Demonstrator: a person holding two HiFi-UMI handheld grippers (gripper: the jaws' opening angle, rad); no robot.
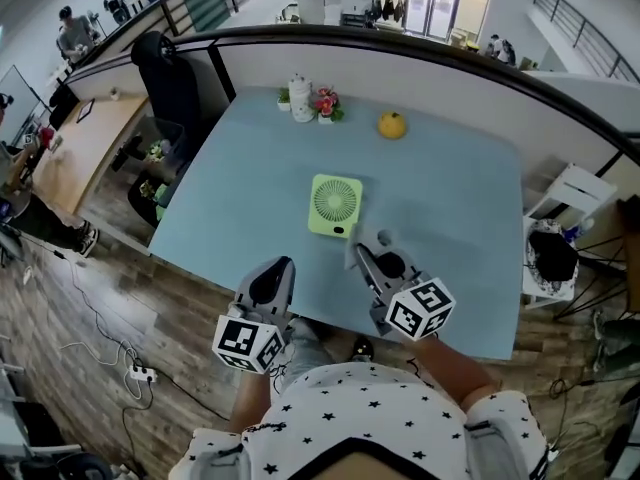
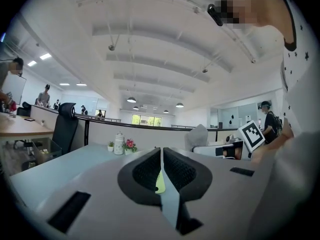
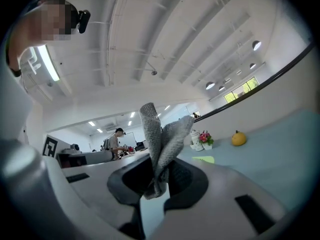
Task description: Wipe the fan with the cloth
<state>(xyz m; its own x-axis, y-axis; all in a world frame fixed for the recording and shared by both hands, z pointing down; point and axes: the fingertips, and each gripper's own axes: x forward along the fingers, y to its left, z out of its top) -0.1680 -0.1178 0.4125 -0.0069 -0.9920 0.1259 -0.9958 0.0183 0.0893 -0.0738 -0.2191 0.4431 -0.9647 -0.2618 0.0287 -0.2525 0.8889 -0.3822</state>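
A light green square fan lies flat in the middle of the blue-grey table. My right gripper is just in front of it, shut on a grey cloth. In the right gripper view the cloth stands up in a fold from between the jaws of that gripper, with the fan a short way ahead. My left gripper hovers at the table's front edge, to the left of and nearer than the fan. Its jaws are shut on nothing, and in the left gripper view a sliver of the green fan shows past them.
At the far side of the table stand a white jar, a small flower pot and a yellow-orange fruit. A black office chair is off the left edge, a white chair off the right. A power strip and cables lie on the floor.
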